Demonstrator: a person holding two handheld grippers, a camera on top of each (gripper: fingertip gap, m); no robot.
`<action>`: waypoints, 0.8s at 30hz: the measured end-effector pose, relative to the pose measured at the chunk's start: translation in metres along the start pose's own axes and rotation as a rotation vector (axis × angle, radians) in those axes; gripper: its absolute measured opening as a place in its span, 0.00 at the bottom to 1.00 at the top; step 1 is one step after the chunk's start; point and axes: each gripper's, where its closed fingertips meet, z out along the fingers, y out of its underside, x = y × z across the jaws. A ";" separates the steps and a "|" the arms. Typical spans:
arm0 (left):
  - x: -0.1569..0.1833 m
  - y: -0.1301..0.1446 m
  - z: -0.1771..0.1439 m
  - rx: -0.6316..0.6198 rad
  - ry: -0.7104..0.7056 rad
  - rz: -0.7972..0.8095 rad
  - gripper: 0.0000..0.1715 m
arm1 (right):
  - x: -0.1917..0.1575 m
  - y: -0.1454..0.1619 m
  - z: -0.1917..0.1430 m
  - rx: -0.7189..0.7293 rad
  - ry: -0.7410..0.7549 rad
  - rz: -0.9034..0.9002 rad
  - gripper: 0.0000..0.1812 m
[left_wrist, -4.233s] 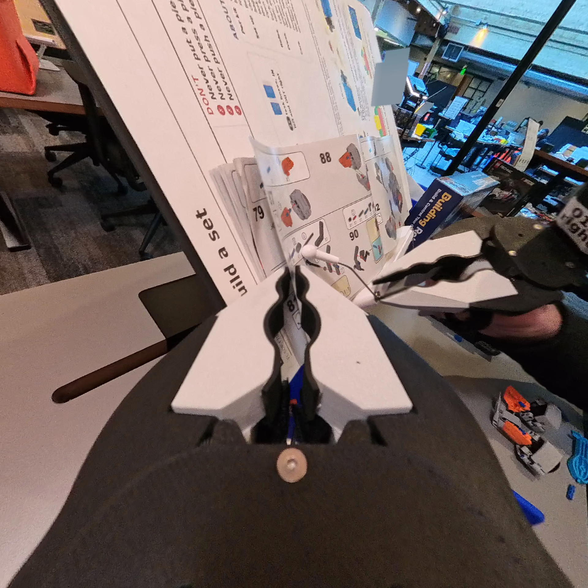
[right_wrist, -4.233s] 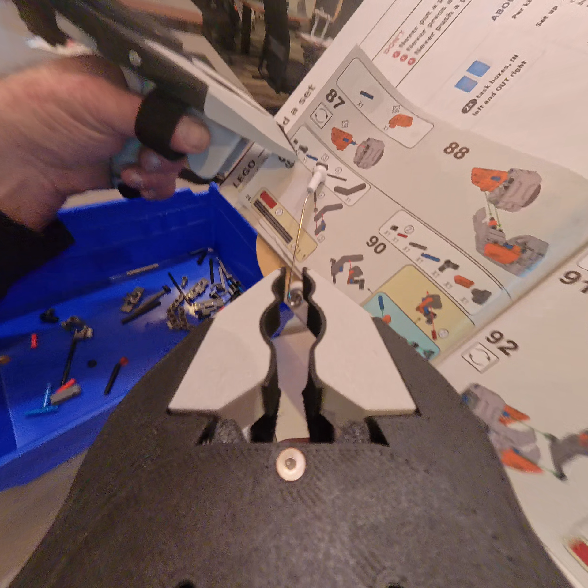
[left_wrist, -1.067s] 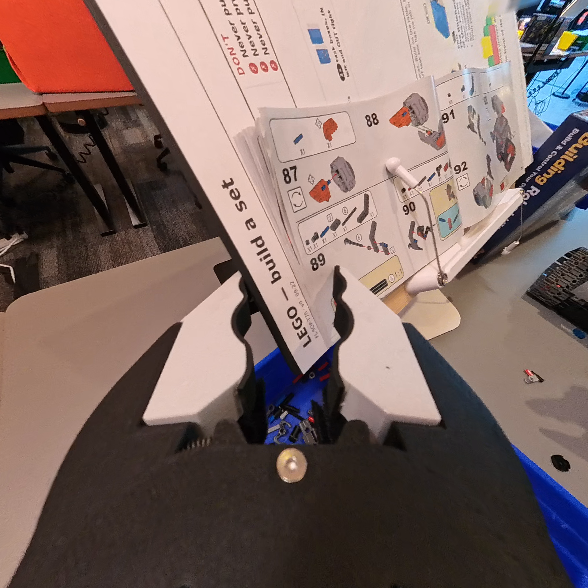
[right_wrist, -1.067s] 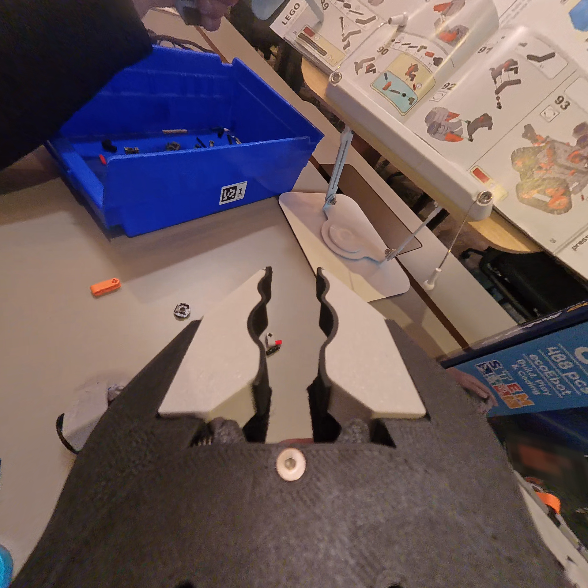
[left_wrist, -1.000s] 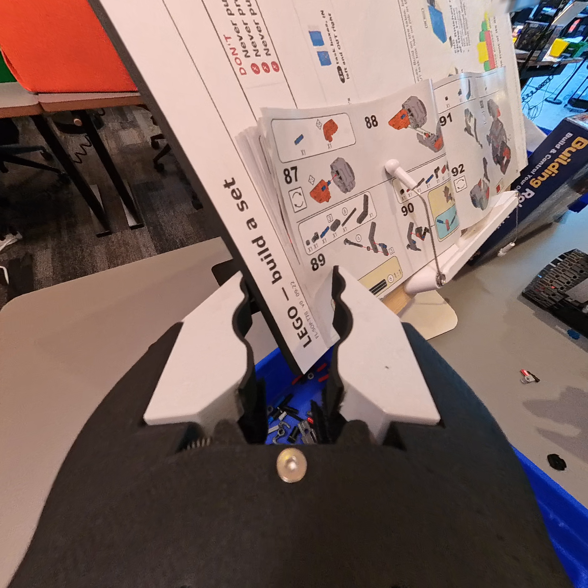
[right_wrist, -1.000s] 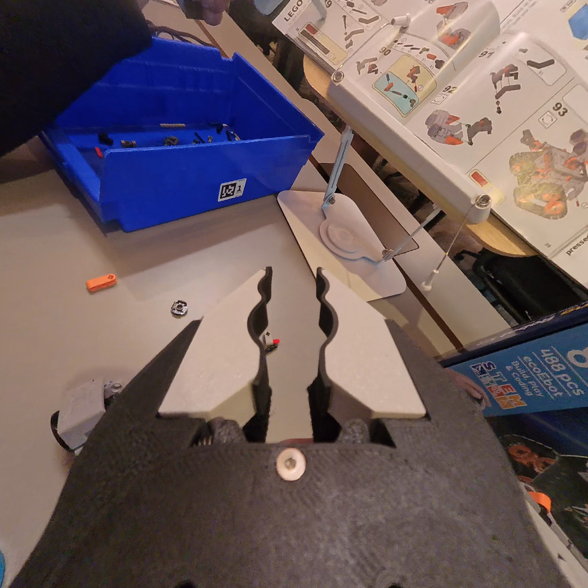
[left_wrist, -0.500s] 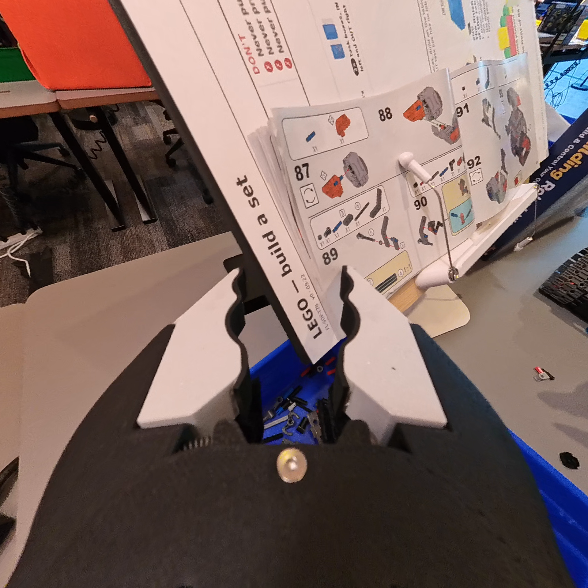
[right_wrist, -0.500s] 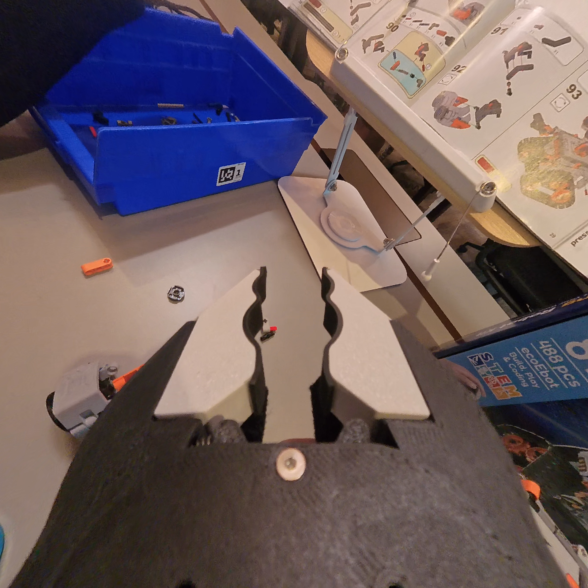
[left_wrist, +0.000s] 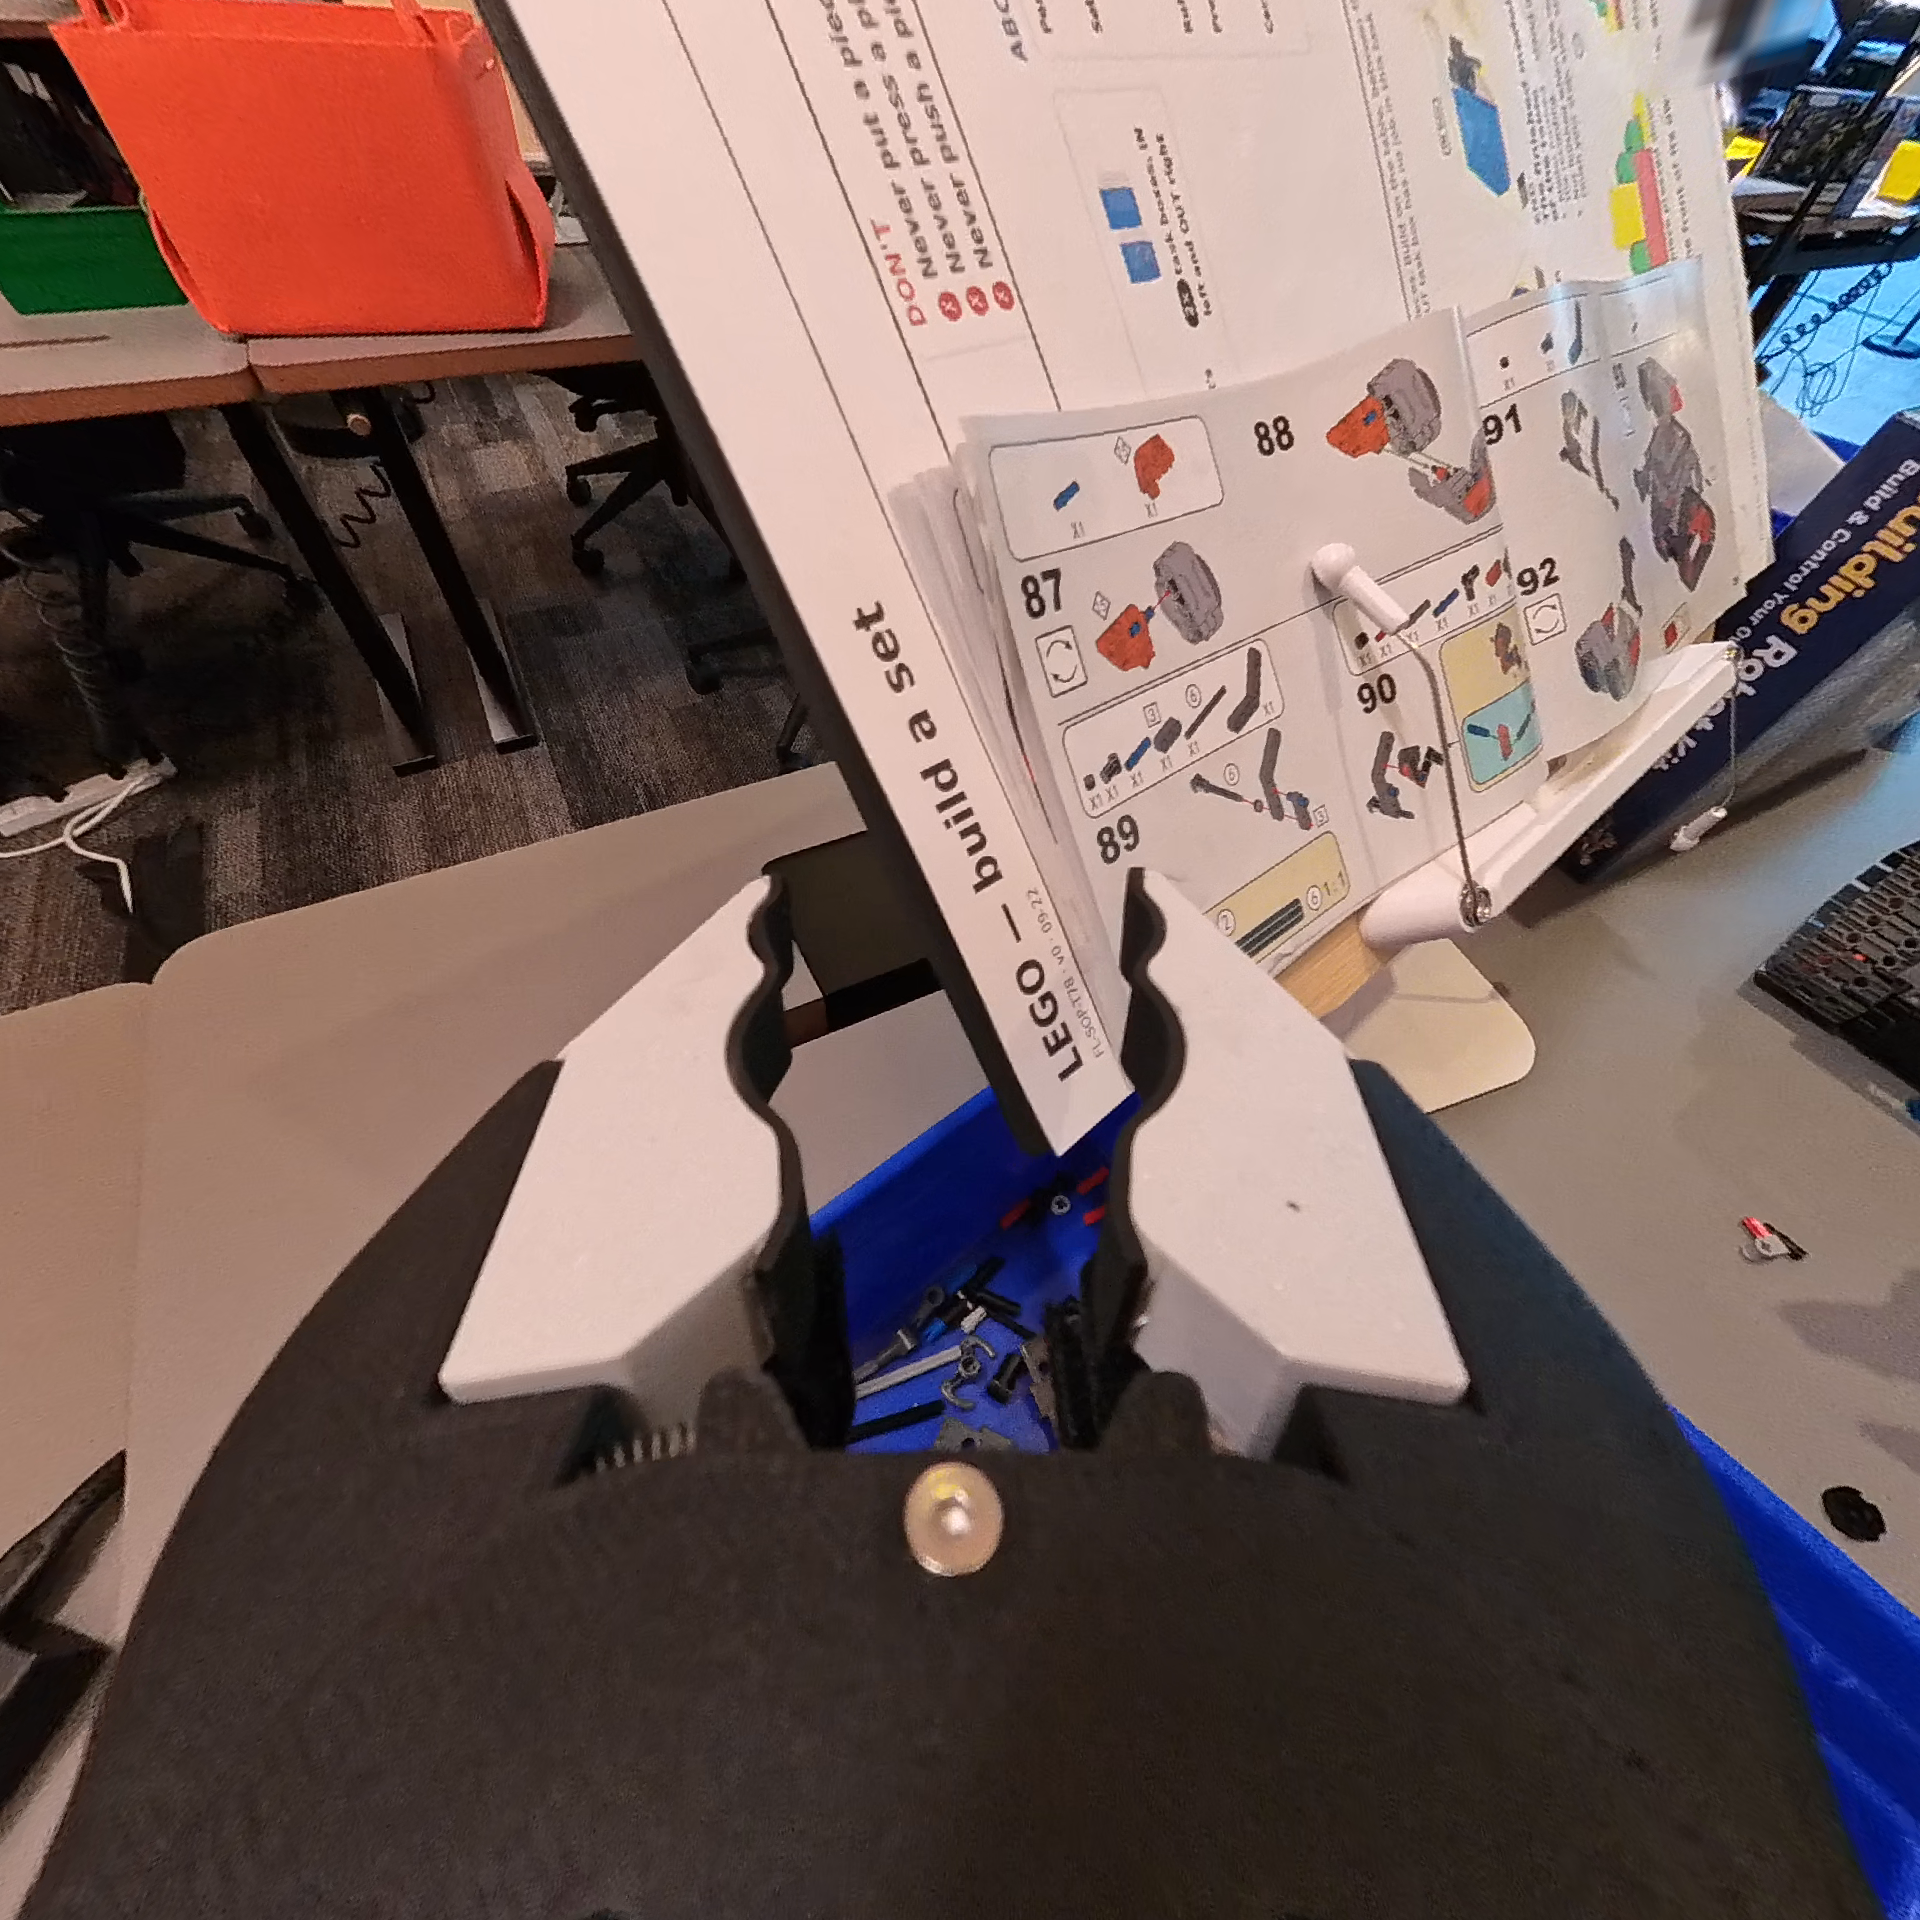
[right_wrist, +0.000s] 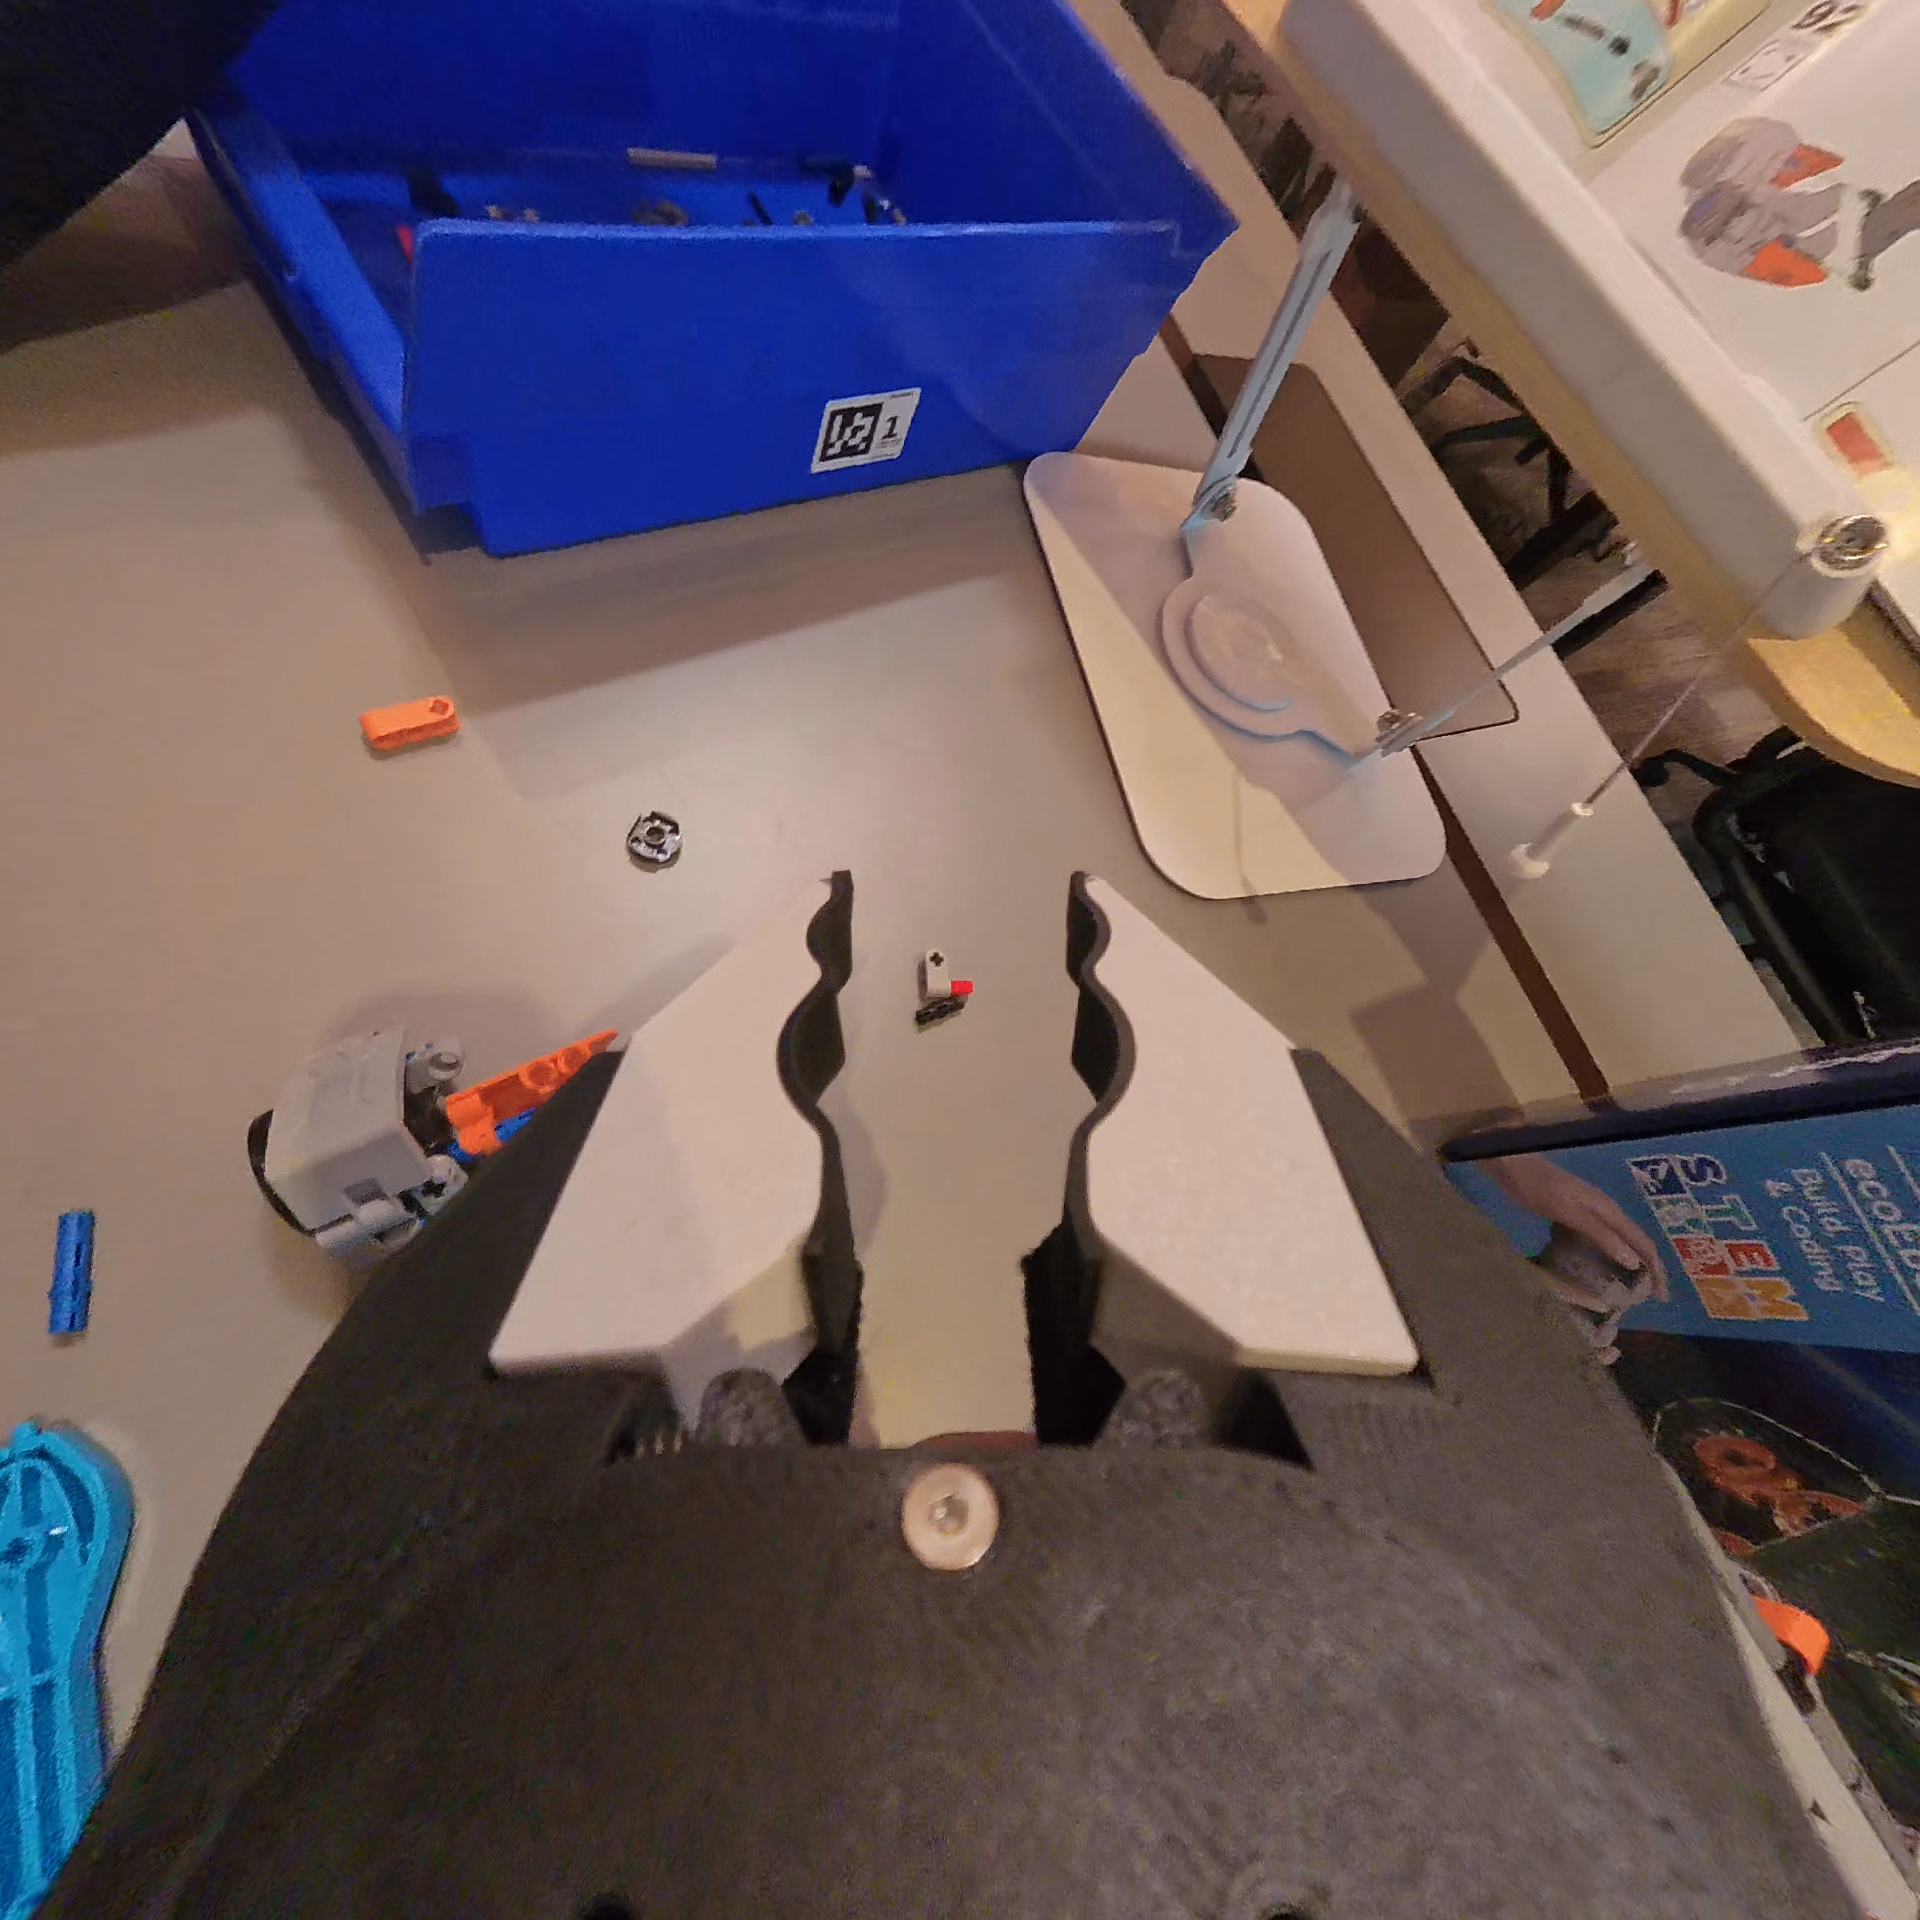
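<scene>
Left gripper (left_wrist: 951, 904): spread wide and empty, hovering over the blue bin (left_wrist: 935, 1226); nothing lies between its fingers but air.
Below the left gripper: loose small black, grey and red building parts (left_wrist: 966, 1351) on the bin floor.
Just ahead of the left gripper: the lower corner of a slanted white instruction board (left_wrist: 831, 436), seen between the fingertips but probably farther off, not gripped.
Ahead and right of the left gripper: an open instruction booklet (left_wrist: 1226, 623) on a white stand (left_wrist: 1455, 883), a wire page holder (left_wrist: 1361, 613) lying across the page.
Right gripper (right_wrist: 951, 883): spread apart, empty, held above the table (right_wrist: 208, 831).
Between the right gripper's fingertips: a tiny grey, black and red piece (right_wrist: 940, 985) on the table, not touched.
Left of the right gripper: a partly built grey and orange model (right_wrist: 364, 1132), a dark round piece (right_wrist: 655, 836), an orange piece (right_wrist: 408, 721), a blue pin (right_wrist: 71, 1270).
Ahead of the right gripper: the bin's front wall; the stand's base sits ahead and right.
Progress: the model is only partly assembled and loose parts are still scattered; neither gripper has picked anything up.
</scene>
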 end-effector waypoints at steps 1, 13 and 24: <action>-0.001 -0.001 -0.001 0.003 -0.003 0.001 0.36 | -0.002 0.001 0.000 -0.010 -0.010 -0.006 0.22; 0.001 -0.010 -0.013 0.028 -0.017 0.023 0.36 | -0.023 0.020 -0.009 -0.111 -0.131 -0.063 0.27; 0.005 -0.015 -0.020 0.037 -0.018 0.036 0.36 | -0.030 0.032 -0.020 -0.150 -0.180 -0.085 0.28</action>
